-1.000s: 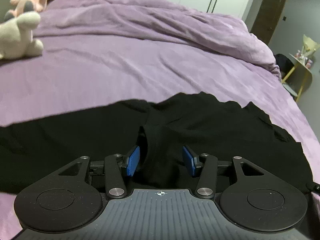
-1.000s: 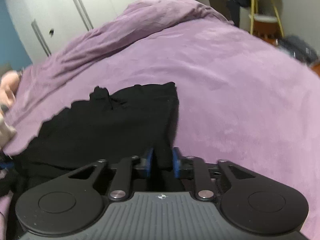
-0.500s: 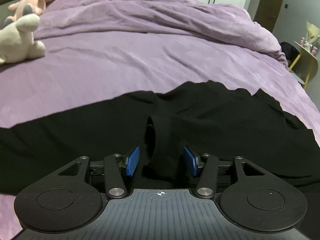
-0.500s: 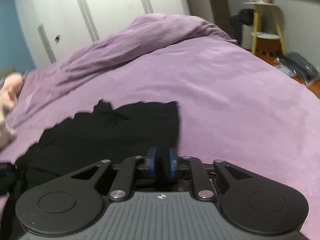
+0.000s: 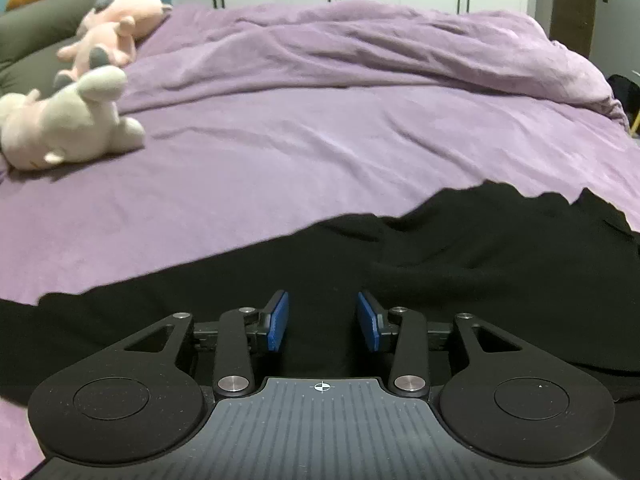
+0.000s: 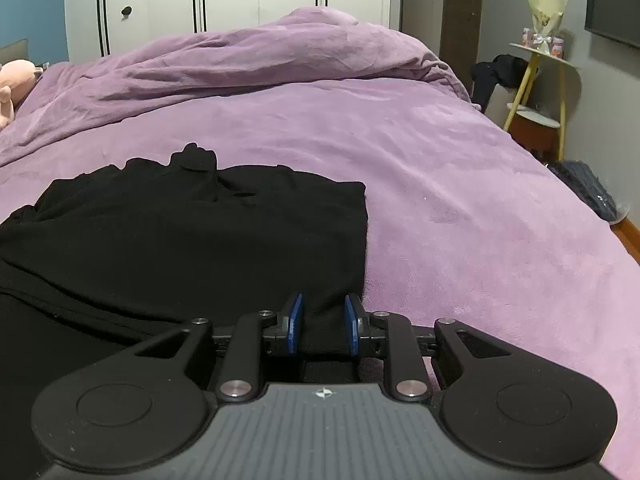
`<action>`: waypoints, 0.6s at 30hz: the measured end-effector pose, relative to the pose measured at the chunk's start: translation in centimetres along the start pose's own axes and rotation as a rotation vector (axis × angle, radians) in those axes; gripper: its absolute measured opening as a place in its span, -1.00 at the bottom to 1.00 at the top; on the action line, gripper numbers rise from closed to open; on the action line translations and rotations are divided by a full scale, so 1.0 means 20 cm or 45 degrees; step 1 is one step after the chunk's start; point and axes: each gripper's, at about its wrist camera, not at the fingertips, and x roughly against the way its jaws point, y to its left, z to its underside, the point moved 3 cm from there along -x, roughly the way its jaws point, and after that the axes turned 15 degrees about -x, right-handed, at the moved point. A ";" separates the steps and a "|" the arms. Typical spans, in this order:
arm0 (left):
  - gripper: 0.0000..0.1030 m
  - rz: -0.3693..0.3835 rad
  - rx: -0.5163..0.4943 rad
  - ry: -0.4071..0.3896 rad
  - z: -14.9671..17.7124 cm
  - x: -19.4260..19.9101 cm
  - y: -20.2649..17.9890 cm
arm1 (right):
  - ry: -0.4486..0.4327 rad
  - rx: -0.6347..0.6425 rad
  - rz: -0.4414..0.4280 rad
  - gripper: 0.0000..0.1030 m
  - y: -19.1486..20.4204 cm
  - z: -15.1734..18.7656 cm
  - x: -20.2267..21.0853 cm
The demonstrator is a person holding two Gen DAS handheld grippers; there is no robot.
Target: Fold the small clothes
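A black garment (image 5: pixel 460 248) lies spread on the purple bed, its far edge wavy; it also shows in the right wrist view (image 6: pixel 192 224). My left gripper (image 5: pixel 322 320) is open, its blue pads wide apart low over the black cloth, with no fold raised between them. My right gripper (image 6: pixel 322 328) is open at the garment's right near corner, and black cloth lies between its blue pads without being pinched.
The purple bedspread (image 5: pixel 320 140) runs back to a rumpled duvet (image 5: pixel 400 44). A white plush (image 5: pixel 68 120) and pink plush (image 5: pixel 112 28) lie at the far left. A yellow side table (image 6: pixel 536 80) and dark bag (image 6: pixel 588 188) stand right of the bed.
The right gripper was pinched on the garment's corner and has opened. The raised fold between the left pads has dropped flat, and both views have tilted up and steadied.
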 end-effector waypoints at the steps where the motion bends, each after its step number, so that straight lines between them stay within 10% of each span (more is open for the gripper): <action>1: -0.17 0.032 0.008 -0.022 0.00 0.02 0.01 | -0.002 -0.010 0.001 -0.60 0.01 -0.01 0.00; 8: 0.04 0.195 -0.033 -0.115 -0.04 0.07 -0.13 | -0.045 -0.015 -0.047 -0.57 0.08 0.01 0.03; 18: 0.16 0.100 -0.042 0.038 0.04 -0.12 -0.15 | -0.075 0.114 0.003 -0.58 0.08 0.06 -0.04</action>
